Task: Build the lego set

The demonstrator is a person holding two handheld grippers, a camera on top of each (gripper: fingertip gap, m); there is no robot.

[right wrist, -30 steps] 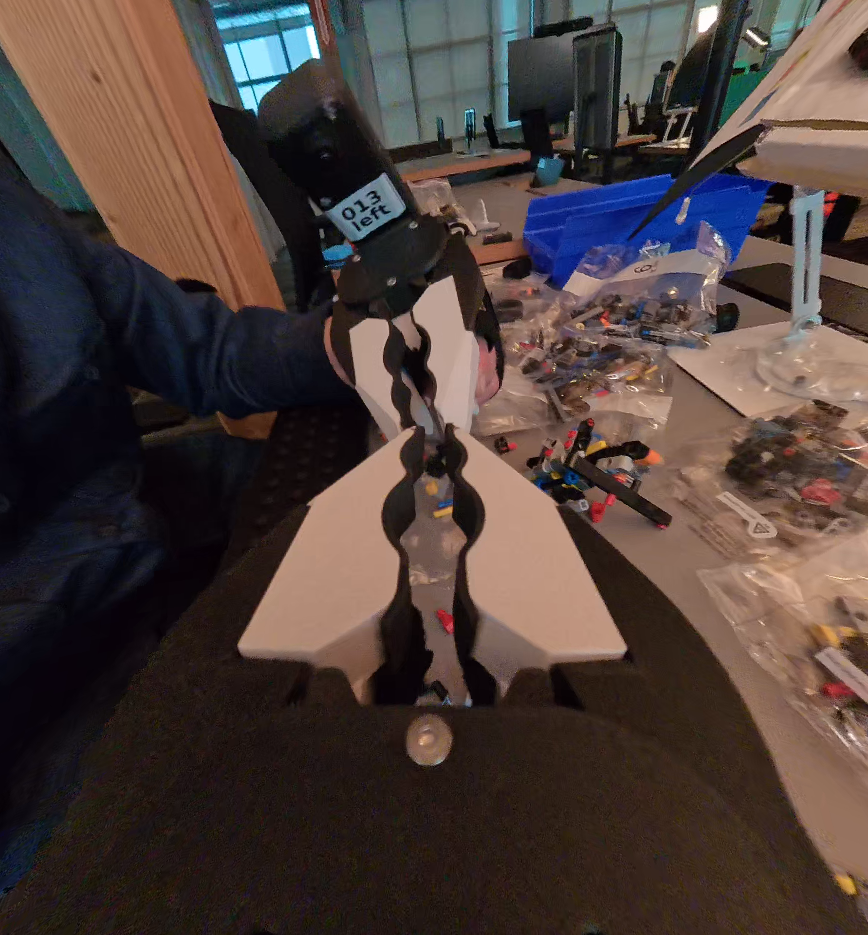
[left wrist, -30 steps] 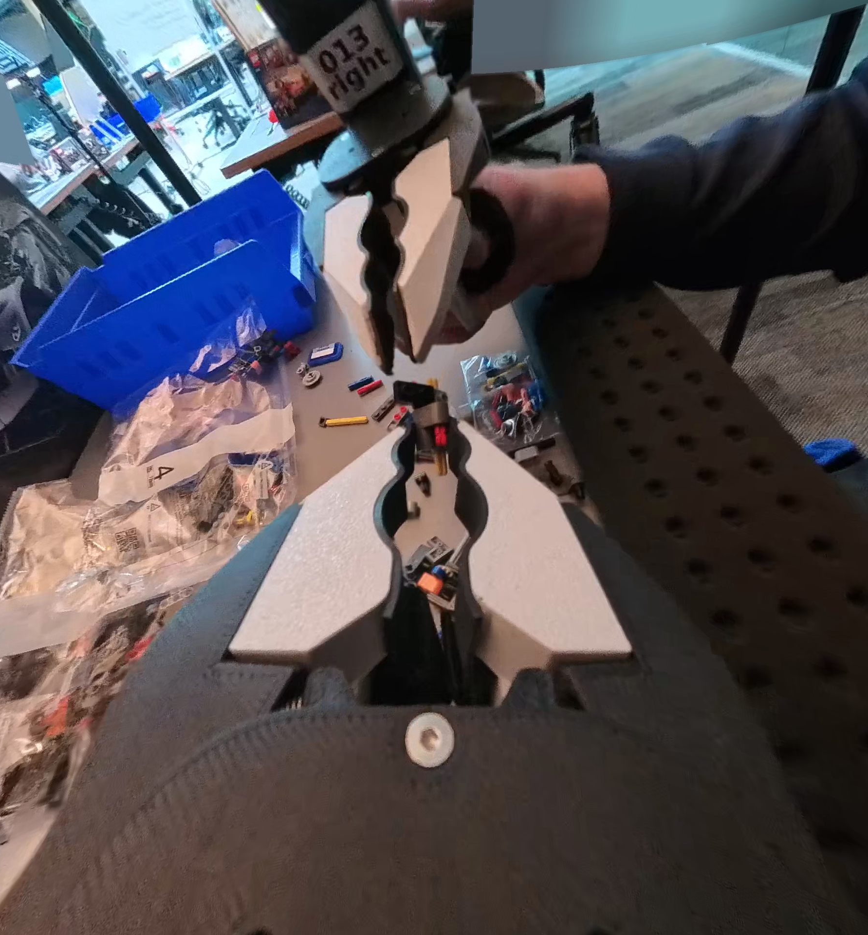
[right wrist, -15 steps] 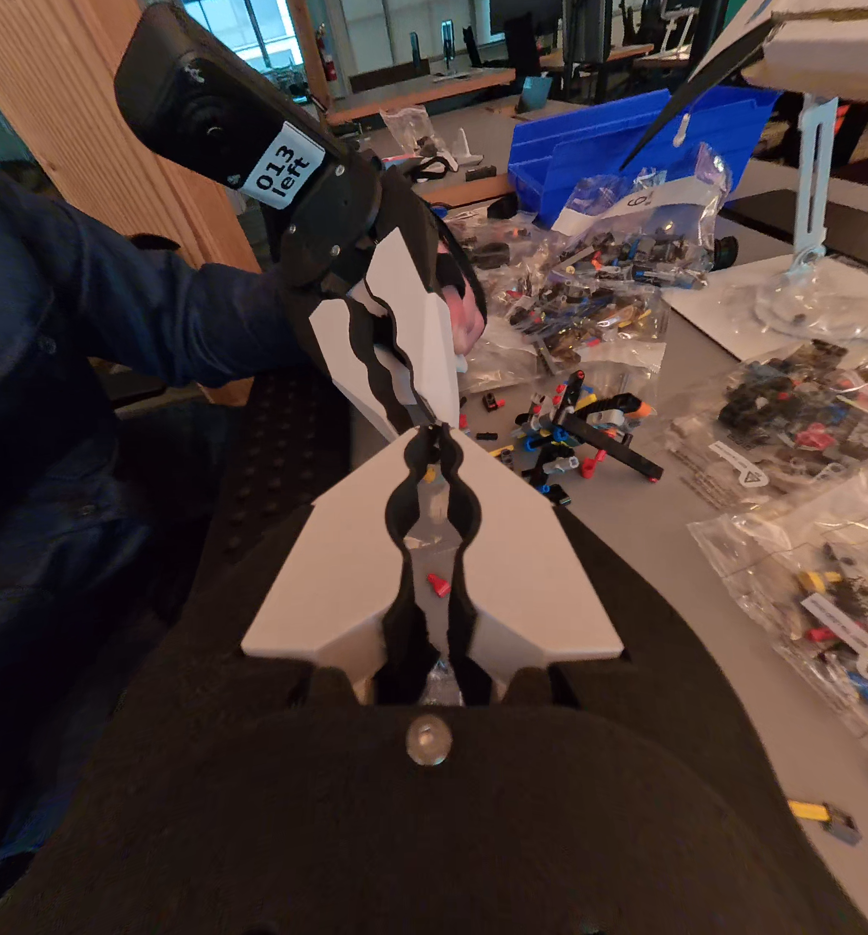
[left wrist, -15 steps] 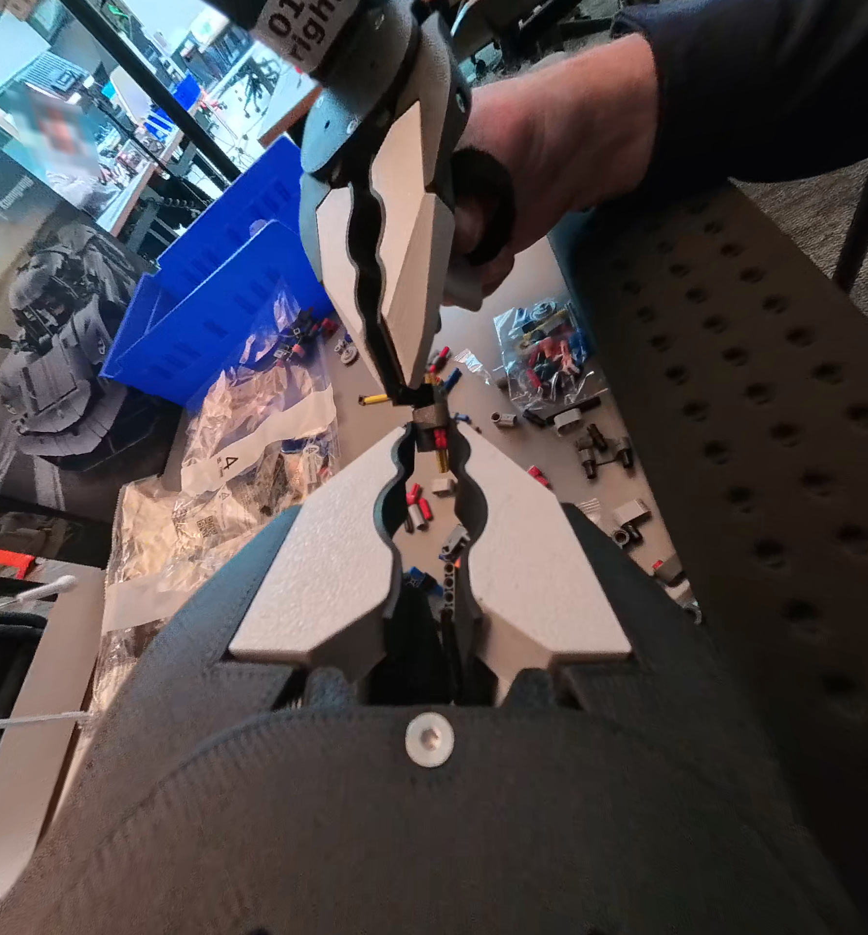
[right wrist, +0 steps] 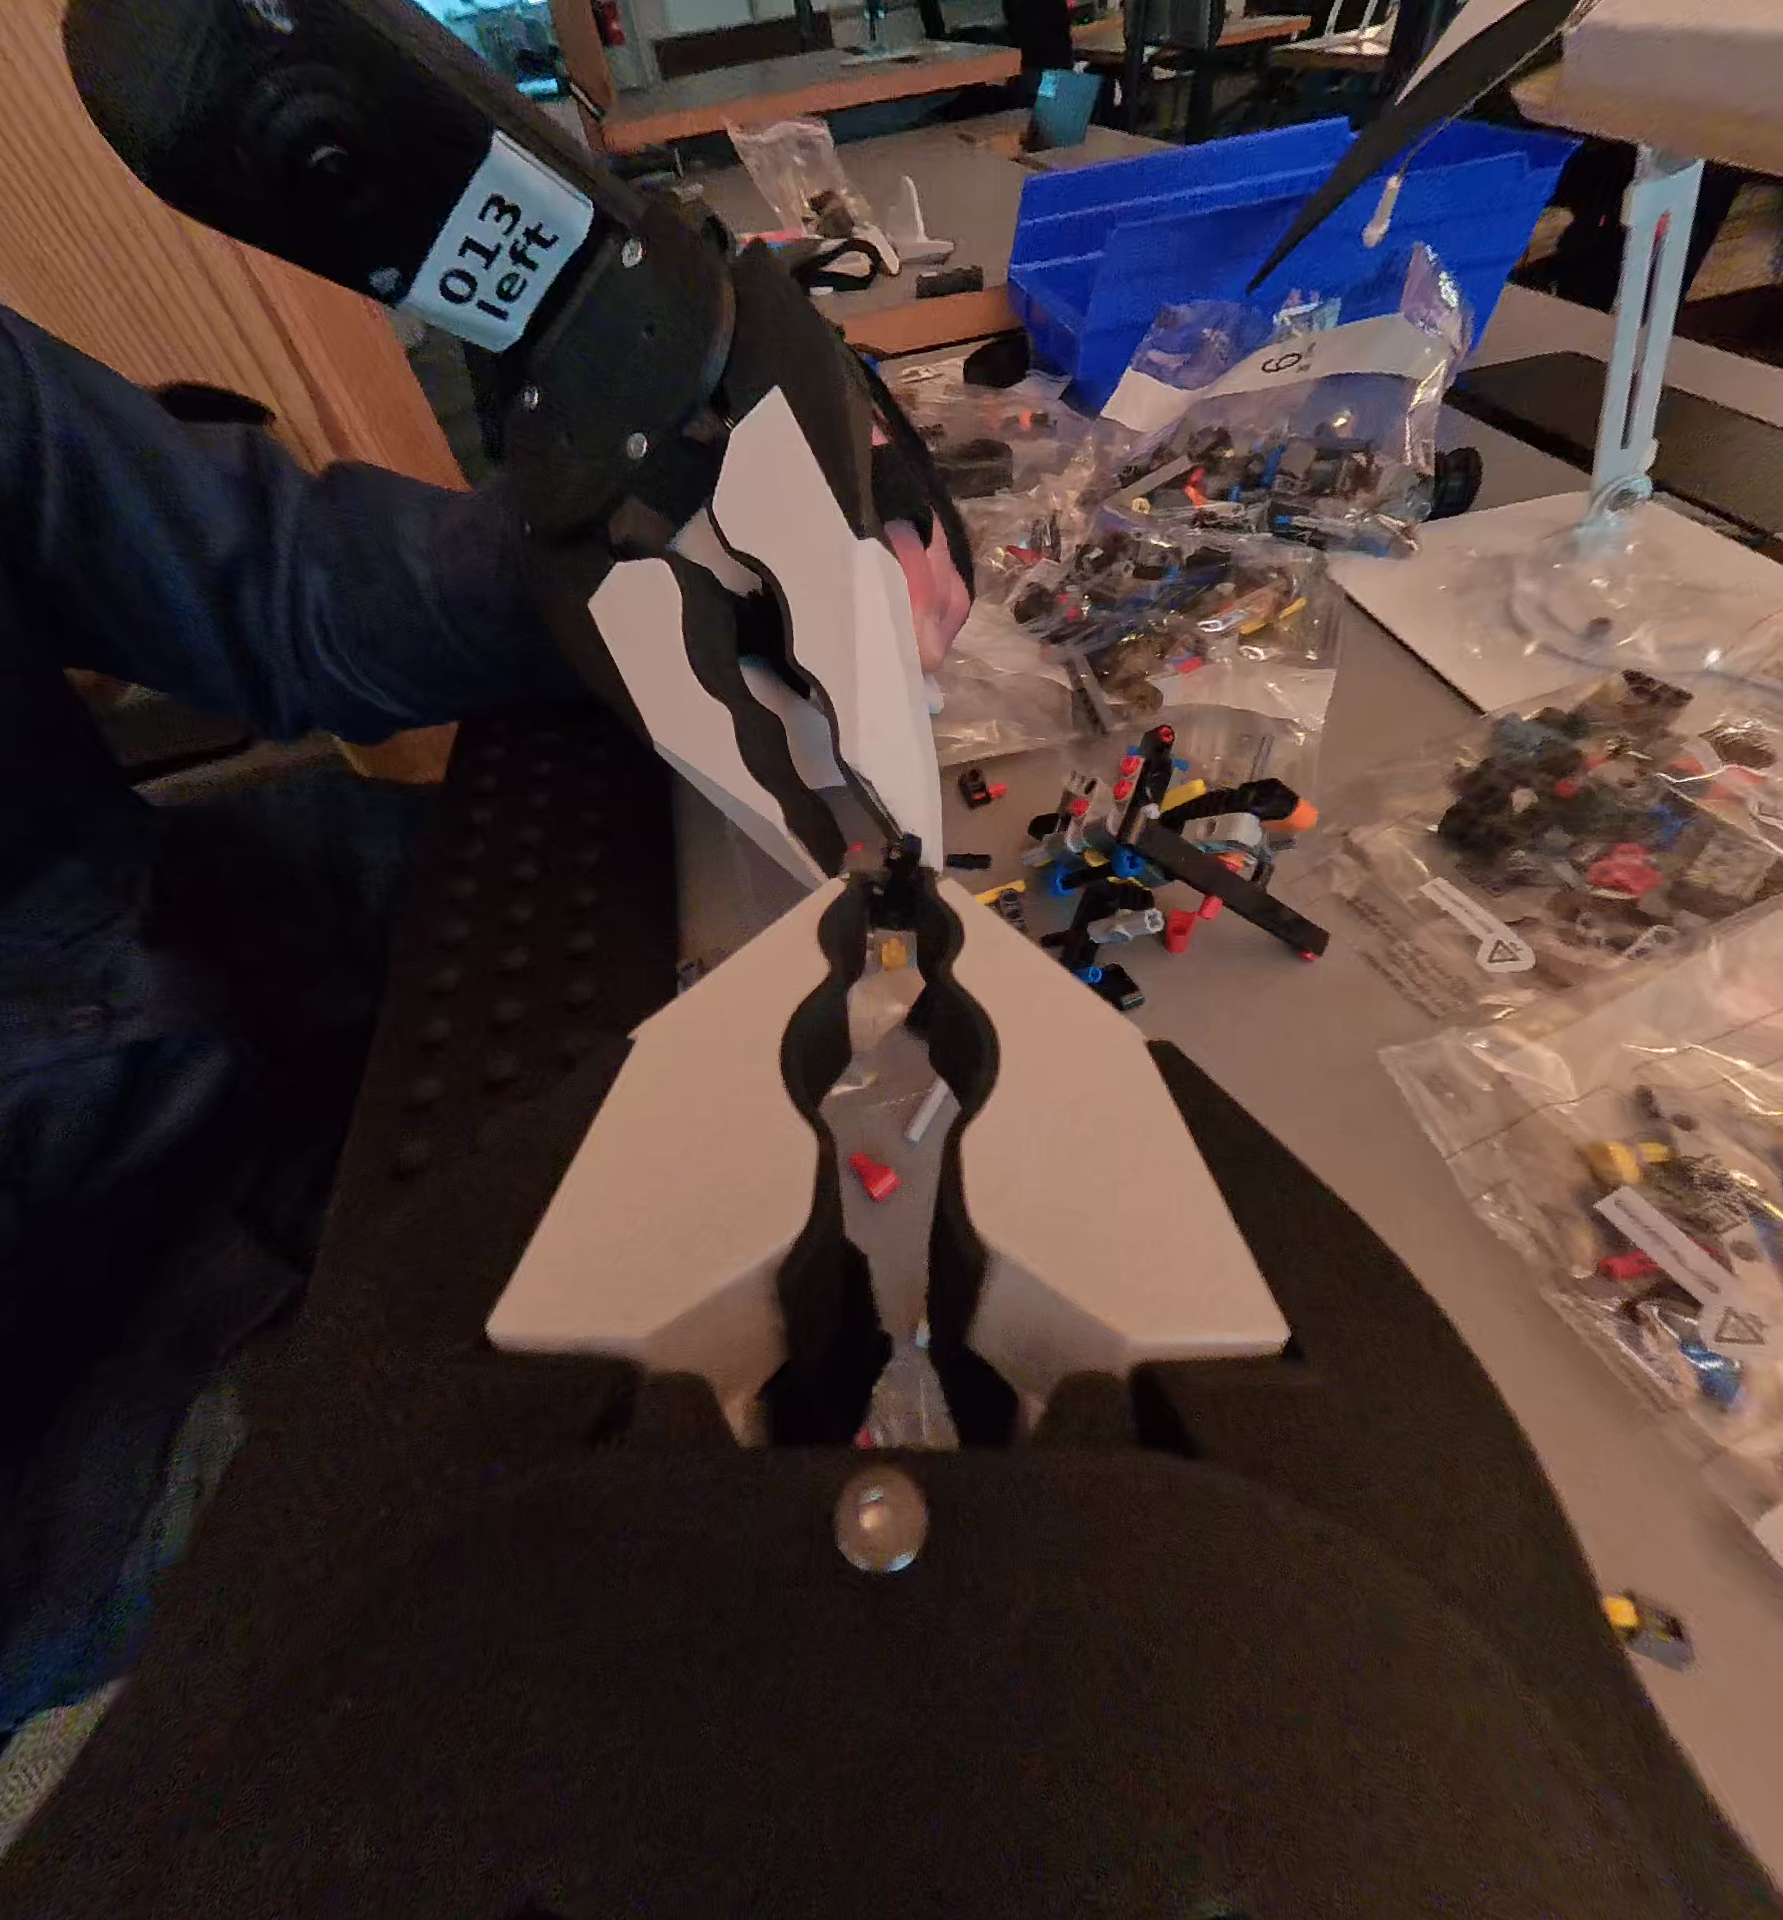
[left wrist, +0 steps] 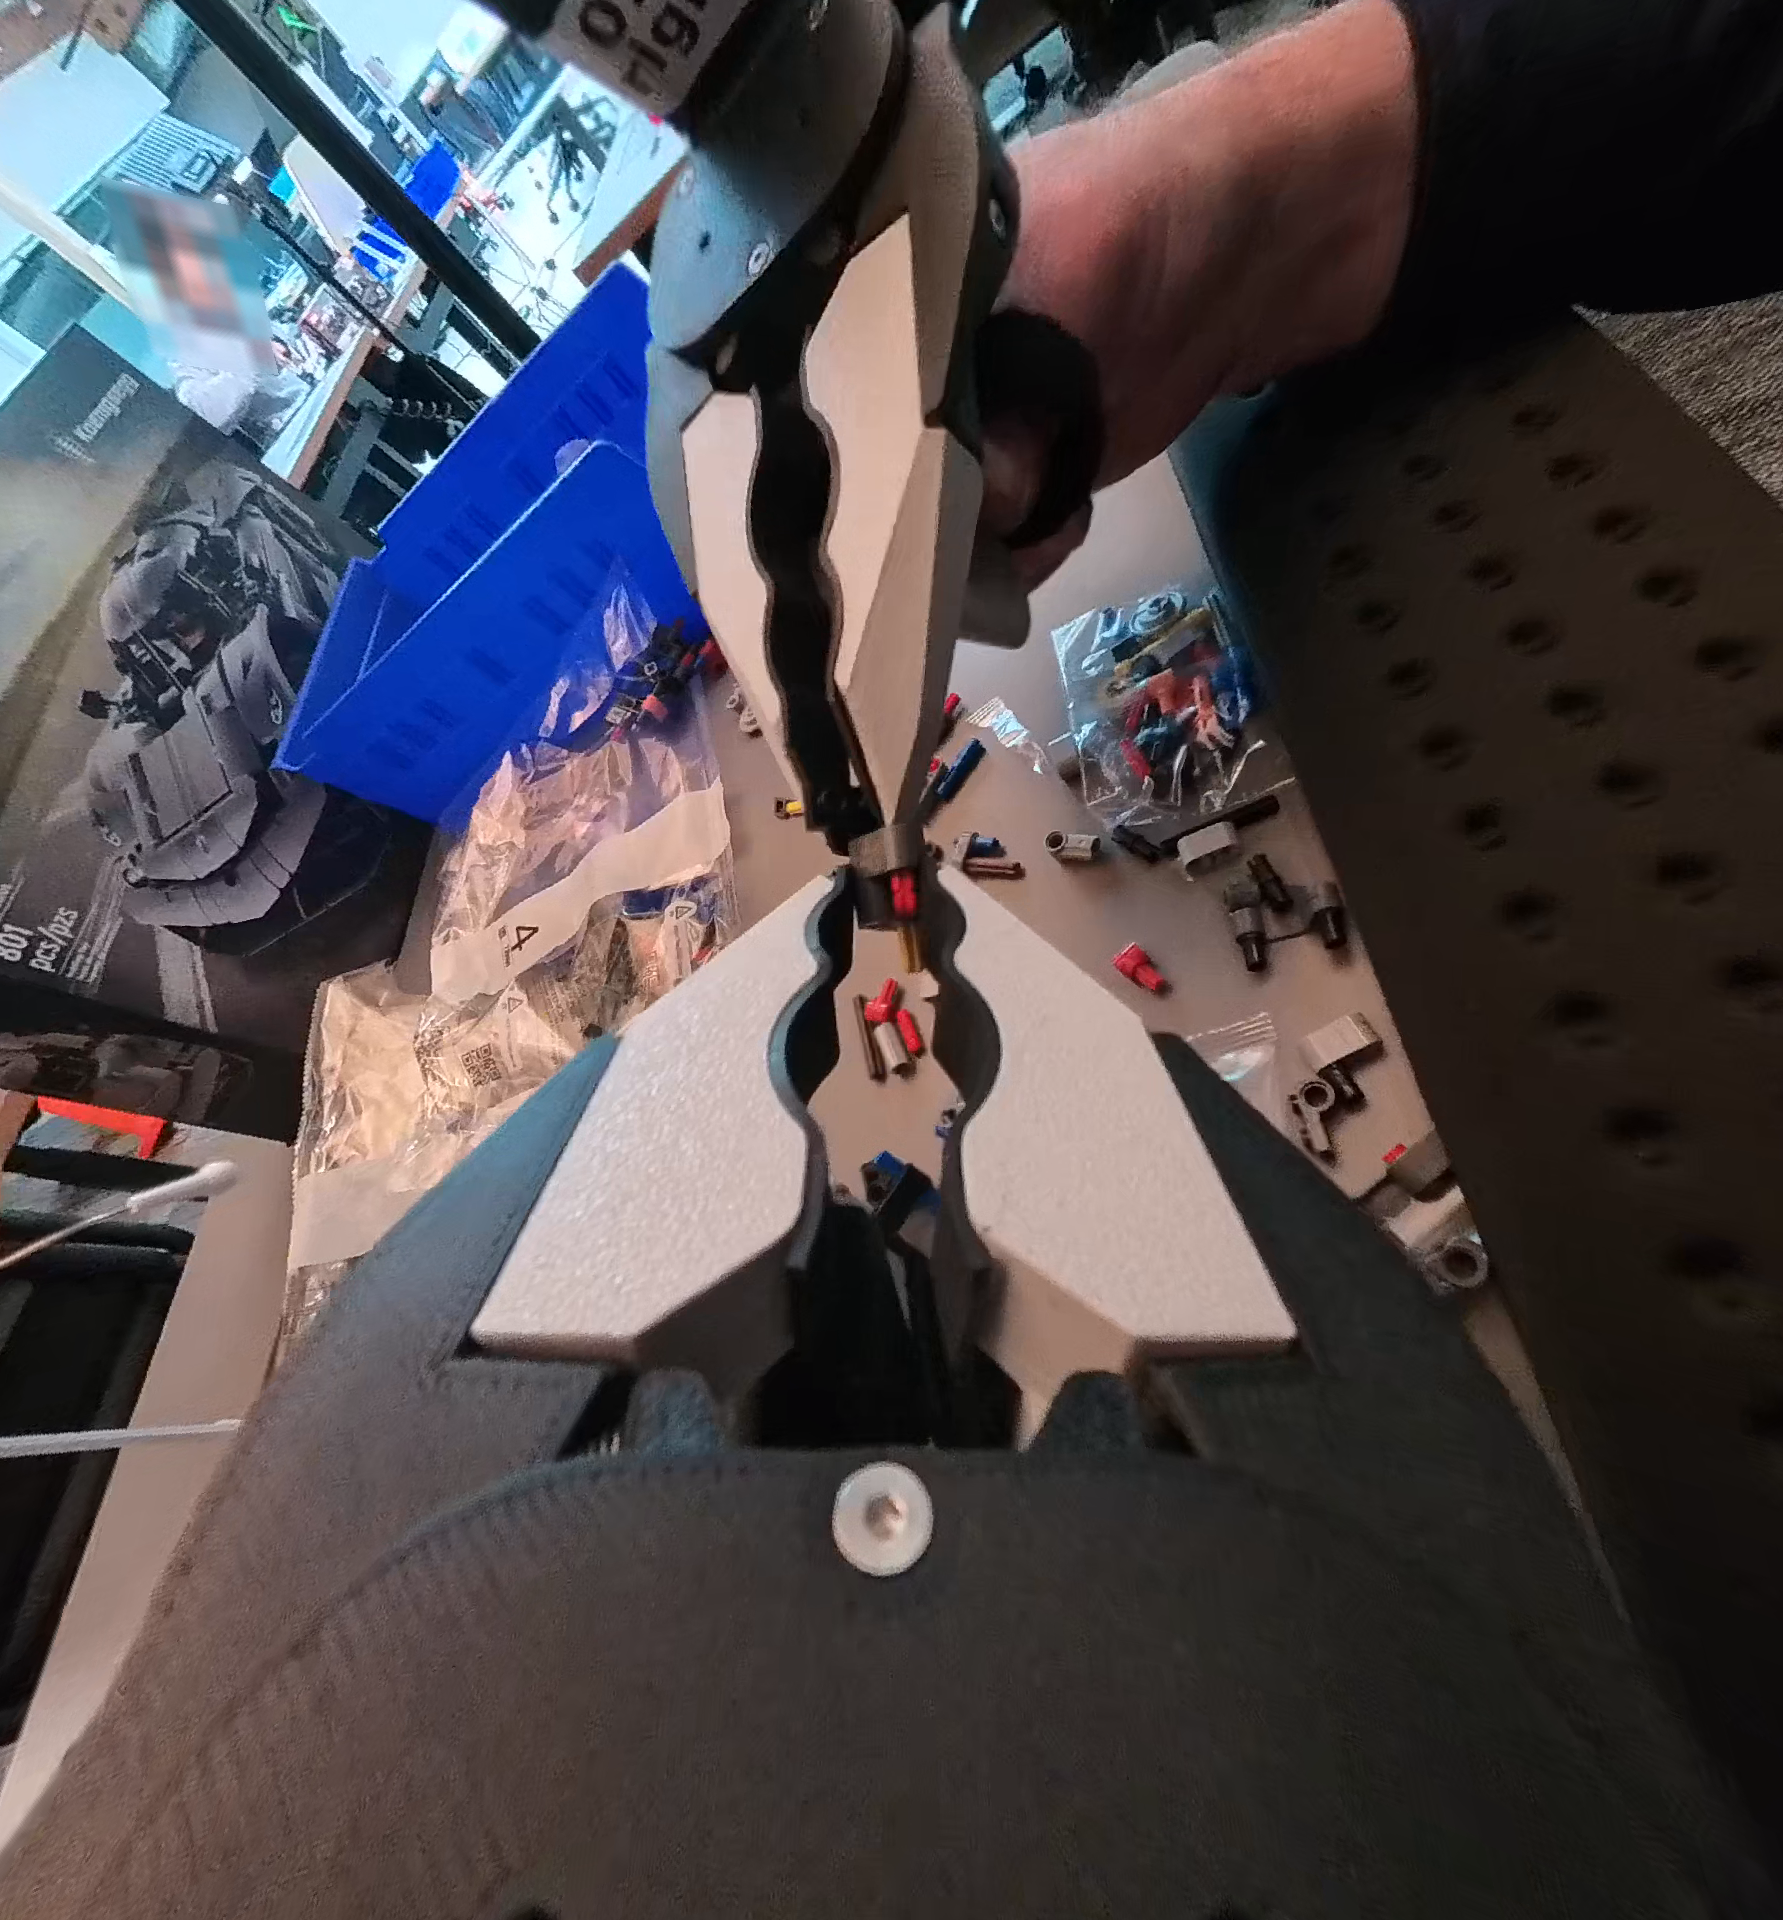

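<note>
Two grippers met tip to tip above the parts-strewn table (left wrist: 1063,935)

A small grey connector (left wrist: 889,871) is clamped by the left gripper (left wrist: 889,902); a black pin (left wrist: 833,802), its long axis in line with the connector, is pinched by the right gripper (left wrist: 856,800), directly beyond and touching.

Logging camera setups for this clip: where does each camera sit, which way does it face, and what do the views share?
Left wrist view: sits on the left gripper, looks along its fingers over the table at the blue bins; the right gripper and the hand holding it show.
Right wrist view: sits on the right gripper, looks at the partly built model; the left gripper and a dark sleeve show.
Shared: both gripper tips meeting at the small grey piece.
</note>
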